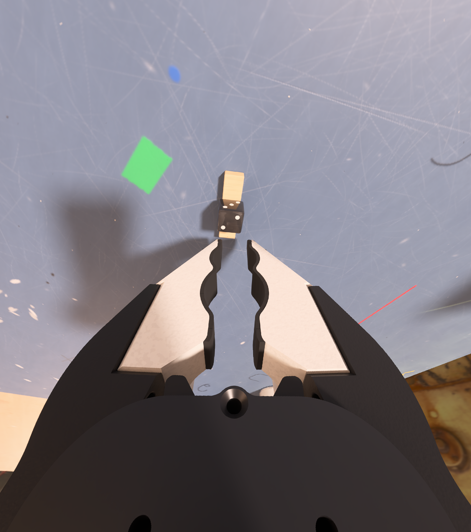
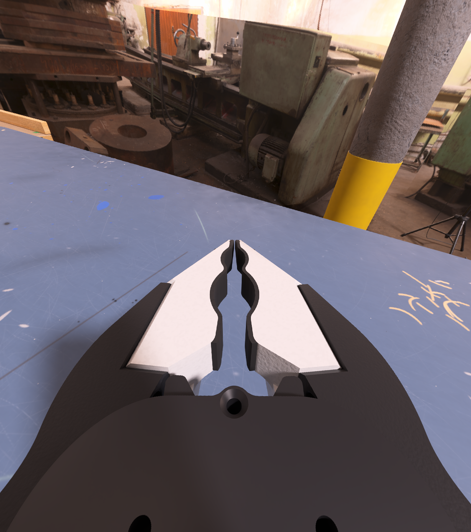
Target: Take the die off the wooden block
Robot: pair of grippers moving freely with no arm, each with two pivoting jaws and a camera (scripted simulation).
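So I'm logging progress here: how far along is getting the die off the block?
Nothing is finished: the die sits on the wooden block, untouched. In hand: the left gripper is open, lined up just short of the die. The right gripper is shut over bare blue table. Left: closing on the die, lifting it clear.

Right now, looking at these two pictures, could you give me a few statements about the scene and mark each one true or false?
1. The dark translucent die with white dots sits on the pale wooden block. True.
2. The left tongs are clamped on the die. False: they are open, and the die lies just beyond their tips.
3. The right tongs are nearly shut and hold nothing. True.
4. A flat green square patch lies right of the block in the left wrist view. False: it lies to the left.
5. The scratched blue table is plain white. False: it is blue.
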